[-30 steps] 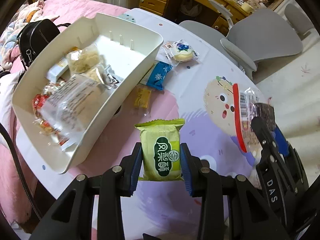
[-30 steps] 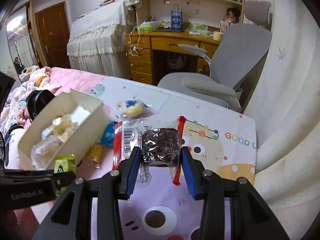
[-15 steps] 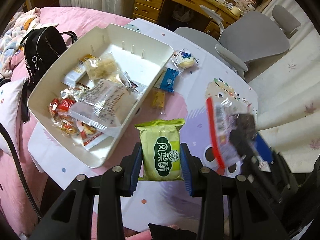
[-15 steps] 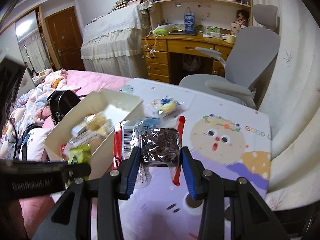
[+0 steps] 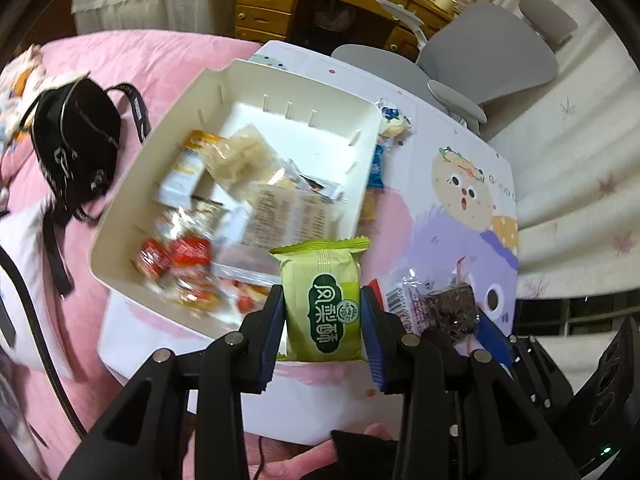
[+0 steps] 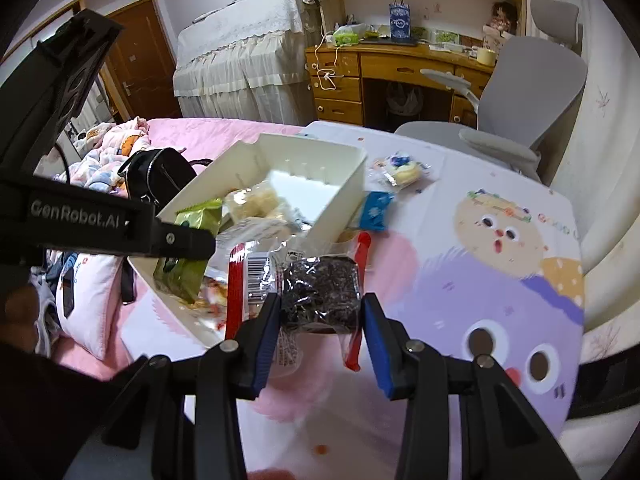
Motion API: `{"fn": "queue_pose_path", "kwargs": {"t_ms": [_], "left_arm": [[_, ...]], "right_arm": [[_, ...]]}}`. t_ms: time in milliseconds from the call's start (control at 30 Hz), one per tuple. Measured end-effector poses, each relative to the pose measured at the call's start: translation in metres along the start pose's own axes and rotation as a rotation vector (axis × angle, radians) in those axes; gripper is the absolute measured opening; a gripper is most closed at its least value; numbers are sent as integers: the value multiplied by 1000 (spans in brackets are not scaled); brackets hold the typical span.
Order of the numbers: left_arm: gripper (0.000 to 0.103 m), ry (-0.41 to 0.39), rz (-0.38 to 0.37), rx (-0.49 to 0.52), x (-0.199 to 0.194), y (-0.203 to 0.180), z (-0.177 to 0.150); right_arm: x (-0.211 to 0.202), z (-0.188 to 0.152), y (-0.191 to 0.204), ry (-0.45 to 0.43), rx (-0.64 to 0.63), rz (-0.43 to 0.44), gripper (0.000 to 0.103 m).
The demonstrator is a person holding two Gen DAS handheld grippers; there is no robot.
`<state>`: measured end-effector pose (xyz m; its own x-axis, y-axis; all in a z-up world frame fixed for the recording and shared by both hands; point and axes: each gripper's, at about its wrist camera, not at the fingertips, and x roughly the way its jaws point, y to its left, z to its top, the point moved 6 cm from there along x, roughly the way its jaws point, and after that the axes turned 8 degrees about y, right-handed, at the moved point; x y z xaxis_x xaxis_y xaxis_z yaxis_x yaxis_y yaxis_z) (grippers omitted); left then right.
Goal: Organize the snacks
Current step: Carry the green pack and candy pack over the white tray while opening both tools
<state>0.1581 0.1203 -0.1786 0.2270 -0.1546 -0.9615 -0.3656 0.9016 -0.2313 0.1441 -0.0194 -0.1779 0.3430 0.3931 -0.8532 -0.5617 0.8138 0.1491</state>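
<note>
Two tongs are up over the bench: the left tongs point(image 5: 323, 322) pinch one green snack packet point(image 5: 322, 300) with a dark green label in Chinese characters, held above the near edge of the cream bin point(image 5: 240, 80). The right tongs point(image 6: 320, 312) grip one clear, red-edged packet of dark snack point(image 6: 320, 292) with a barcode, just beside the bin. "GenRobot.AI" reads on the left tongs' side.

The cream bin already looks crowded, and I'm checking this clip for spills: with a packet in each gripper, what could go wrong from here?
1. The cream bin holds a heap at its near end; a green packet dropped there may slide off.
2. The left gripper and right gripper are close together and could collide over the bin.
3. The dark snack packet trails loose red-edged film that could catch the rim.
</note>
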Motion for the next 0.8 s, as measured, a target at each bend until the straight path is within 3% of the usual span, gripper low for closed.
{"fn": "queue_pose_path", "kwargs": {"t_ms": [367,800], "left_arm": [[35,26,-13,216,-5,48,26],[36,53,-143,346,-6,88,49]], "right_arm": [[25,3,54,-36,137,4,41],[48,10,91,-51,221,2,43]]}}
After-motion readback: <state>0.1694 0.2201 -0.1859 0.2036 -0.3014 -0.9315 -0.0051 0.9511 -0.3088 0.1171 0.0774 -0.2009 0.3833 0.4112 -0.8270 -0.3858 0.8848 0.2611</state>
